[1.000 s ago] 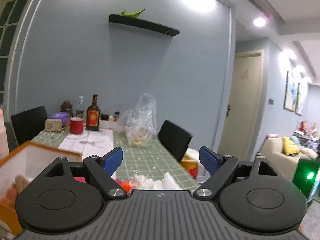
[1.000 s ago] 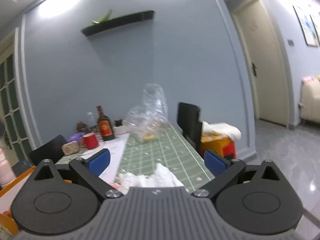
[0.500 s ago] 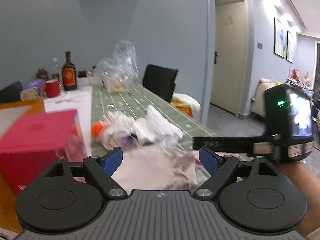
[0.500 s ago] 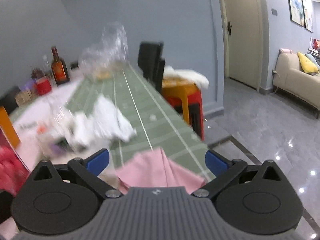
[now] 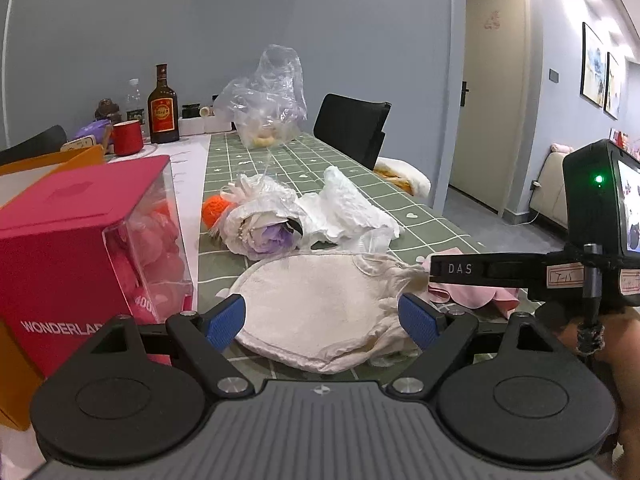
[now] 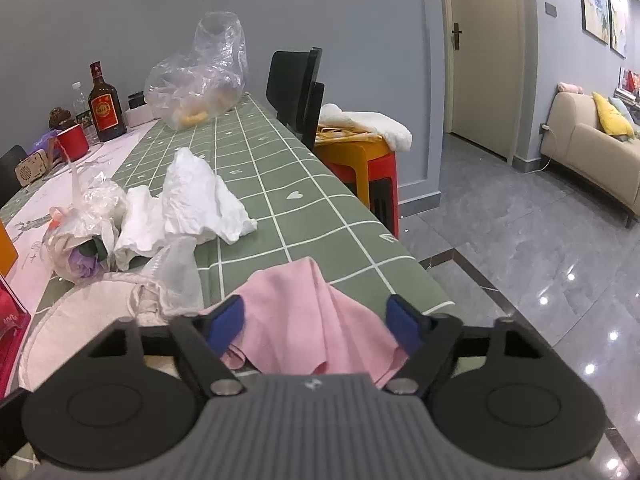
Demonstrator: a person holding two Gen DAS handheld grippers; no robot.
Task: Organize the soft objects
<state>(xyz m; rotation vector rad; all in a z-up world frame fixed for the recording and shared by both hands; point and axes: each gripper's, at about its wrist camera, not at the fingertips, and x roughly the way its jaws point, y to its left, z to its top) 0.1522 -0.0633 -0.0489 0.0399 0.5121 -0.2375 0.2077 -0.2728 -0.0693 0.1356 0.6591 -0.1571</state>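
Observation:
A cream cloth bag (image 5: 320, 304) lies flat on the green checked table, right in front of my open left gripper (image 5: 323, 322). A pink cloth (image 6: 308, 316) lies at the table's near edge under my open right gripper (image 6: 316, 326); it also shows in the left wrist view (image 5: 468, 294). Behind them lie crumpled white cloth (image 6: 196, 200), a wrapped purple flower bundle (image 5: 268, 232) and an orange knitted ball (image 5: 214, 208). Both grippers hold nothing. The right gripper's body (image 5: 592, 256) shows at the right of the left wrist view.
A pink box (image 5: 80, 248) with a clear window stands at the left, beside an orange box (image 5: 60, 158). At the far end are a clear plastic bag (image 5: 268, 100), a brown bottle (image 5: 162, 108) and a red cup (image 5: 127, 138). A black chair (image 6: 296, 92) and orange stool (image 6: 360, 160) stand to the right.
Both grippers have tilted down from facing the wall and far table end to hovering low over the near cloths. The cream bag and pink cloth now fill the space between the fingers.

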